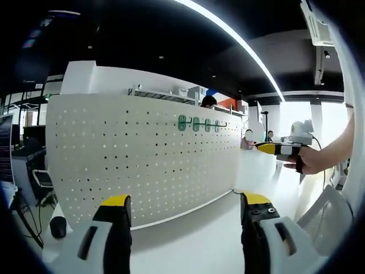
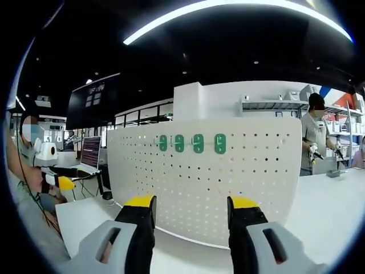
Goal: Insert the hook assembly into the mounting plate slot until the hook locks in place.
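Observation:
A white pegboard mounting plate (image 1: pixel 142 165) stands upright on a white table (image 1: pixel 211 228). Several green hook pieces (image 1: pixel 199 124) sit in a row near its top edge. My left gripper (image 1: pixel 187 214) is open in front of the board's lower part, with nothing between its yellow-tipped jaws. In the right gripper view the same board (image 2: pixel 228 182) faces me, with the green hooks (image 2: pixel 189 143) along its top. My right gripper (image 2: pixel 191 210) is open and empty, a short way from the board. A hand holds the right gripper (image 1: pixel 279 149) at the right of the left gripper view.
A person (image 2: pixel 312 134) stands behind the board at the right, by shelves (image 2: pixel 268 104). A laptop screen (image 2: pixel 90 151) and desks are at the left. A small black round object (image 1: pixel 58 227) lies near the table's left edge. The left gripper (image 2: pixel 57 181) shows at far left.

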